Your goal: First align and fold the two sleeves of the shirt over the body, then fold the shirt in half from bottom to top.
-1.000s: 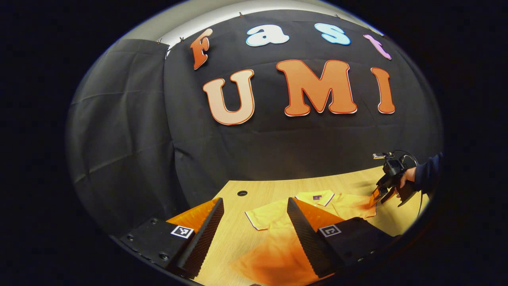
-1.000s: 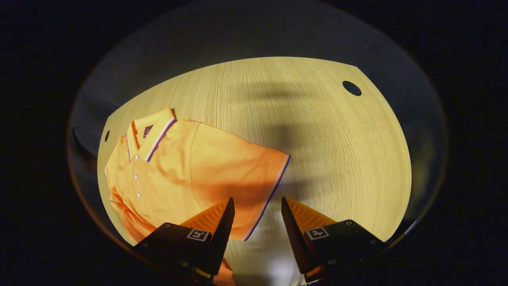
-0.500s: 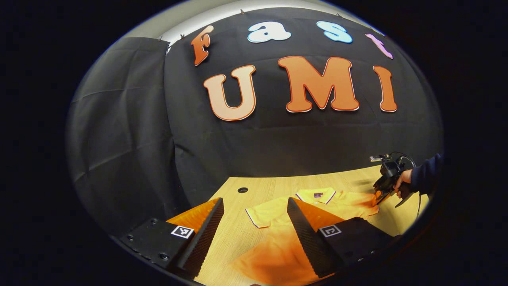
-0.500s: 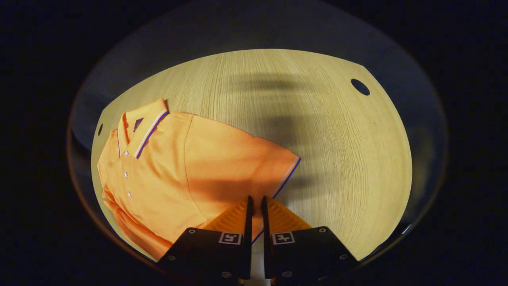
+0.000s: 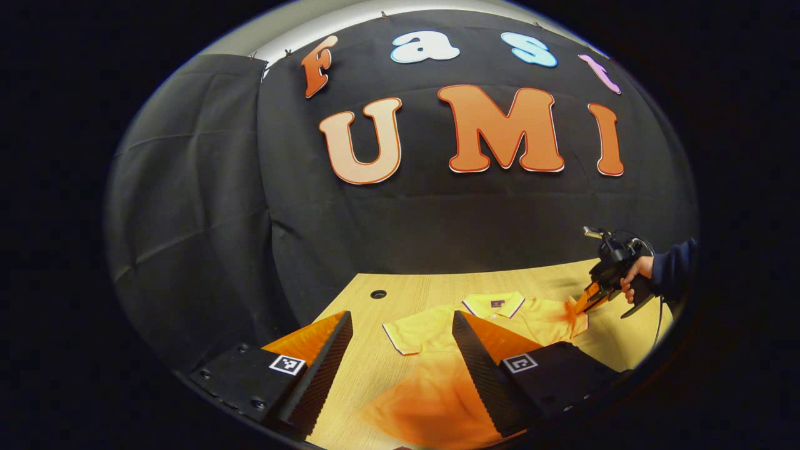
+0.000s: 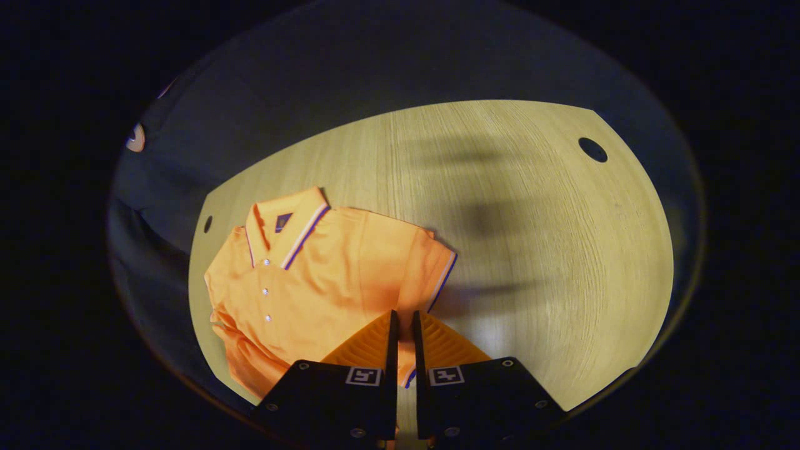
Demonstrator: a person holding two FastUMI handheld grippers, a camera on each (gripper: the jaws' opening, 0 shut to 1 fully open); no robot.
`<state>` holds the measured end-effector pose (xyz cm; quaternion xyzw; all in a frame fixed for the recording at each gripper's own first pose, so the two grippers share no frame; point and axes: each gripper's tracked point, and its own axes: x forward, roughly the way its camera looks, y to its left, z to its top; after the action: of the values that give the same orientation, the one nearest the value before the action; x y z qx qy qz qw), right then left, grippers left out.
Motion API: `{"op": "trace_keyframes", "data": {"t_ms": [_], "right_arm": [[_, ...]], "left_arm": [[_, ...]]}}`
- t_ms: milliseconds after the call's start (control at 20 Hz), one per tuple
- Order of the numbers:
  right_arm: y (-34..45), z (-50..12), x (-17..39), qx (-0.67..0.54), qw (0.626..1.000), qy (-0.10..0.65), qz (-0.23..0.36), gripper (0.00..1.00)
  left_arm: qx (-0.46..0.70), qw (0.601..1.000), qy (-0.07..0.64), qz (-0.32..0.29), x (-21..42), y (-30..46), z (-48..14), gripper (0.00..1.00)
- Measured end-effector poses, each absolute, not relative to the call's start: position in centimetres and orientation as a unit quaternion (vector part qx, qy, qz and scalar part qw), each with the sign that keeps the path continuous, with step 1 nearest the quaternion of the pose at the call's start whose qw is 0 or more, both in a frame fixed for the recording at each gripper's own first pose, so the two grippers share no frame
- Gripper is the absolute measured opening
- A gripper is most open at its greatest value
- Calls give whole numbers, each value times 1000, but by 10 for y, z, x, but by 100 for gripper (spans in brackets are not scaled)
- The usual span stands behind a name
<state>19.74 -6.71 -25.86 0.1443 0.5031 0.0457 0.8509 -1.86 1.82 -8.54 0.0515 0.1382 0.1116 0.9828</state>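
**Right sleeve pinched, left jaws spread**

Your left gripper (image 5: 400,325) hangs over the near part of the tabletop (image 5: 412,294) with its jaws spread wide and nothing between them. Past its fingers lies the shirt (image 5: 437,375), face up, collar (image 5: 494,305) toward the far edge and hem toward the near edge. Its left sleeve (image 5: 415,331) lies flat, spread out toward the left edge. A cable hole (image 5: 377,294) sits by the far left corner.

Farther right in the left gripper view, your hand (image 5: 634,275) holds the right gripper (image 5: 584,301) at the shirt's other sleeve (image 5: 572,312). In the right gripper view, that gripper (image 6: 403,325) has its jaws pressed together on the sleeve's (image 6: 428,275) cloth near the striped cuff, and the sleeve bunches toward the buttons (image 6: 265,291). The shirt (image 6: 312,281) takes up the left part of the tabletop (image 6: 531,250) there, with another hole (image 6: 592,149) near the far right corner.
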Motion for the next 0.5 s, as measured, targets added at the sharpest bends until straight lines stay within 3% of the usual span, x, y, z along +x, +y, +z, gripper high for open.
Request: {"op": "trace_keyframes", "data": {"t_ms": [250,500], "right_arm": [[-30,-235,208,150,858,483,94,14],[4,-251,200,116,852,494,131,13]], "left_arm": [[53,982,137,116,-21,21,-84,98],[51,978,147,142,-31,31,-89,99]]}}
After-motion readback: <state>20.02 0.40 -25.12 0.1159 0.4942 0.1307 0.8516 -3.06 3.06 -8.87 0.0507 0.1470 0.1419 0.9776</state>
